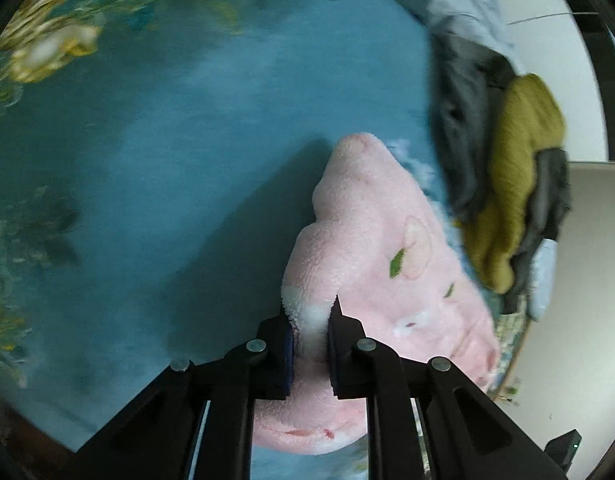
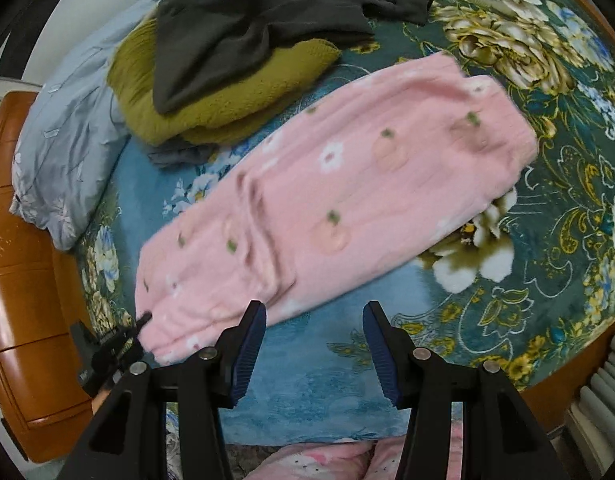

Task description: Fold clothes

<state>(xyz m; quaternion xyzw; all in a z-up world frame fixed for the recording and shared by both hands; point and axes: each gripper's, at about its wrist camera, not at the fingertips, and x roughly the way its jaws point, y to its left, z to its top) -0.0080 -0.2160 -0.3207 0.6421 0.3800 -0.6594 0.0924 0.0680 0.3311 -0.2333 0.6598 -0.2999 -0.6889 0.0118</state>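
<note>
Pinching a white-edged fold of the one pink fleece garment, the left gripper has its fingers nearly closed; the garment stretches ahead across the floral bedspread. The right gripper gapes wide, empty, the garment just beyond its fingertips.
</note>
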